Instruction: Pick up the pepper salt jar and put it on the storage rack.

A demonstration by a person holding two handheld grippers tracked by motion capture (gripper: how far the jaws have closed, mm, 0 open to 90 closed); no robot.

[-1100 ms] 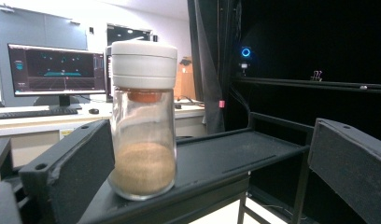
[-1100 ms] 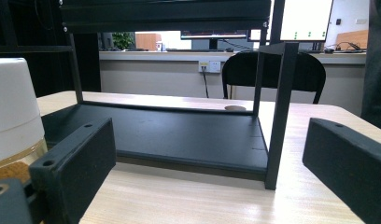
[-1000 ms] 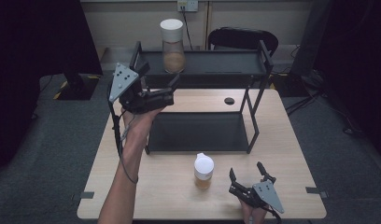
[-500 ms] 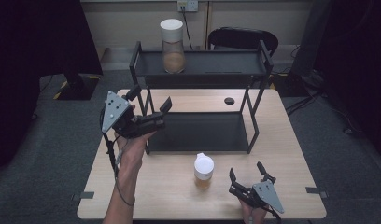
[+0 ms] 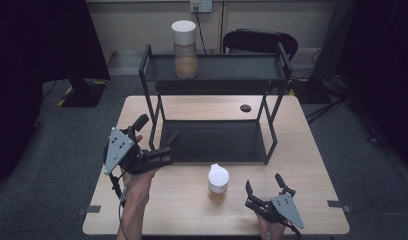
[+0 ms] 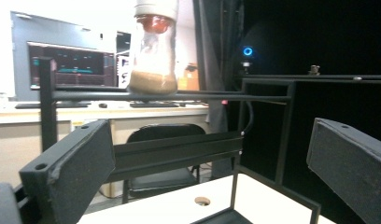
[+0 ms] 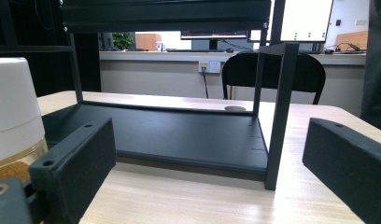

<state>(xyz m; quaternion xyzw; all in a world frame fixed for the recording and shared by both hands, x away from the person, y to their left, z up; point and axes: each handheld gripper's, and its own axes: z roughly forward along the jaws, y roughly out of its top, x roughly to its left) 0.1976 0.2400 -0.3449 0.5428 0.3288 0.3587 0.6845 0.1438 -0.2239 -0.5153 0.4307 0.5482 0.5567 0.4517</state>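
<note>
From above, the left gripper (image 5: 157, 137) hangs wide and empty by the black metal two-tier rack (image 5: 214, 75), well below the white-lidded glass jar (image 5: 185, 49) on its top shelf. The right gripper (image 5: 264, 187) rests wide on the wooden worktop (image 5: 302, 150) beside a small white-capped jar (image 5: 218, 183).

In the left gripper view, the jar (image 6: 152, 46) stands high above the spread jaws.

In the right gripper view, the small jar (image 7: 13, 116) sits at the left.

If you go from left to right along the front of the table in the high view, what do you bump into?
Left hand-held gripper → small white-lidded jar → right hand-held gripper.

Black rack (image 5: 217, 75); 2 white-lidded jars, tan contents: one (image 5: 185, 49) on rack, one (image 5: 217, 183) on light wood table (image 5: 312, 150).
</note>
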